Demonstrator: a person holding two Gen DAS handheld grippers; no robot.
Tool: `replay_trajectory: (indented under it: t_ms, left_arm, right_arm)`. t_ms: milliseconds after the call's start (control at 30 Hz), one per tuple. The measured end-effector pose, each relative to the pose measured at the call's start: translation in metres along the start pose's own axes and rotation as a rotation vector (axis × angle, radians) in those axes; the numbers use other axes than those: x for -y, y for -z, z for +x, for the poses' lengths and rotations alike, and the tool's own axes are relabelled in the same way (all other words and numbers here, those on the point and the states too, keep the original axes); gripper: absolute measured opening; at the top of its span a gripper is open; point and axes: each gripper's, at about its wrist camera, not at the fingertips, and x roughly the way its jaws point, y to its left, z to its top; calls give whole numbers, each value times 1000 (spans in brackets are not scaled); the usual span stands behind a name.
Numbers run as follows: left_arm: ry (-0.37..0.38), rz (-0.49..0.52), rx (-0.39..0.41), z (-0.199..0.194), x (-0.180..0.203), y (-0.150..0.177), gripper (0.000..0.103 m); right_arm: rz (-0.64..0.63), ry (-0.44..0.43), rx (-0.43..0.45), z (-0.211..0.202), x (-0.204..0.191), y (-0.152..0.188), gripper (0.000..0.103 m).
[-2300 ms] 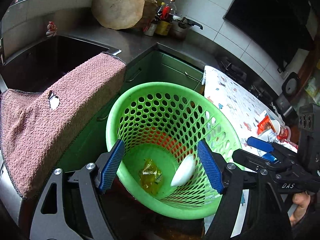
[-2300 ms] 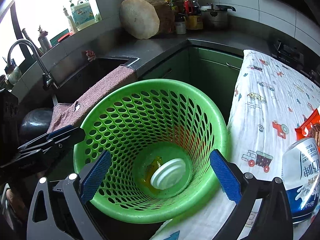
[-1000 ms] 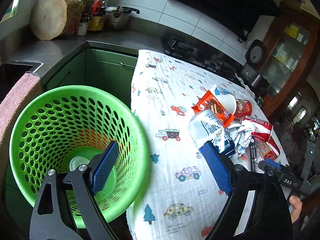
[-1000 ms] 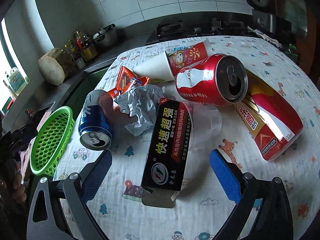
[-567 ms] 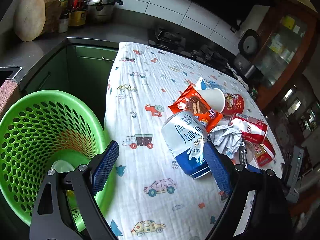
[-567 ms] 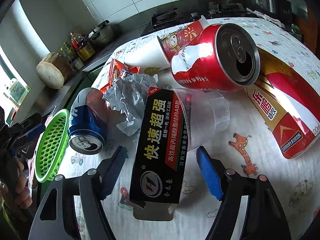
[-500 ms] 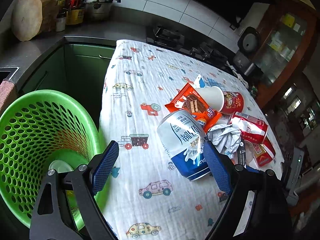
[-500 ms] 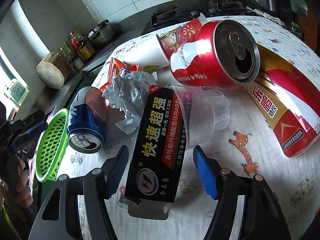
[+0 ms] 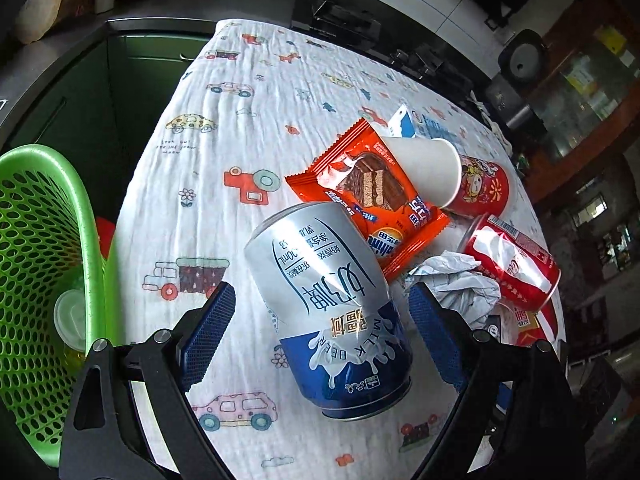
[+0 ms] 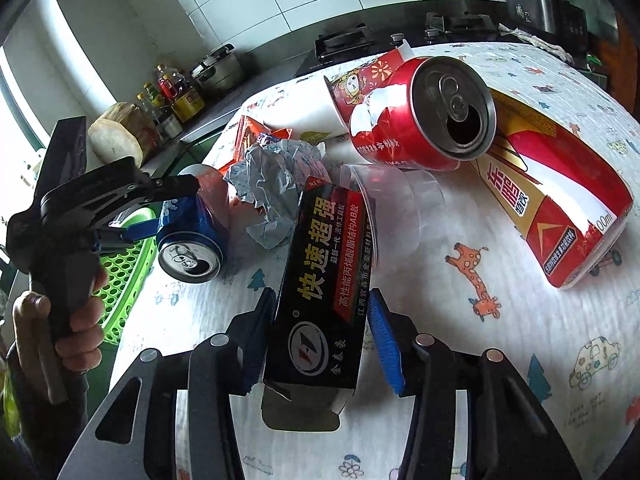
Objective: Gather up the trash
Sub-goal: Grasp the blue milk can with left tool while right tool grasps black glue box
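Note:
A silver and blue milk beer can (image 9: pixel 332 304) lies on the patterned tablecloth (image 9: pixel 224 128). My left gripper (image 9: pixel 320 332) is open with its blue pads on either side of the can. The can also shows in the right wrist view (image 10: pixel 192 232). My right gripper (image 10: pixel 322 320) has closed on a black glue box (image 10: pixel 320 296), its pads touching both sides. The green basket (image 9: pixel 36 280) stands left of the table and holds a white lid (image 9: pixel 72 316).
More trash lies on the cloth: an orange wafer wrapper (image 9: pixel 368 196), a paper cup (image 9: pixel 448 172), a red can (image 10: pixel 424 116), crumpled paper (image 10: pixel 276 184), a clear plastic cup (image 10: pixel 396 208) and a red drink carton (image 10: pixel 552 196). A kitchen counter (image 10: pixel 224 112) runs behind.
My left gripper moved forward so the milk beer can sits between its pads. My right gripper moved in and narrowed onto the black glue box.

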Motion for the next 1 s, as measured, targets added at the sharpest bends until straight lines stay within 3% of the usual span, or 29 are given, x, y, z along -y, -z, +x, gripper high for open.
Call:
replay_trajectory:
  t_ms: [300,600,800,1000]
  left_arm:
    - [2,-3,-46,16,8,1,85]
    - [35,9,-57,15,3,4,60]
    - [62,23,-30,-1,-4,9,49]
    - [73,33,-16,-11,-12,14,46]
  right_arm:
    - [-29,-20,14,-14,-5,12,46]
    - [-43,-50,24,-25,-11,19,45]
    - [-65,-67,27,-33,-22,27,44]
    - [-85,-74,19,-33,-34,34,43]
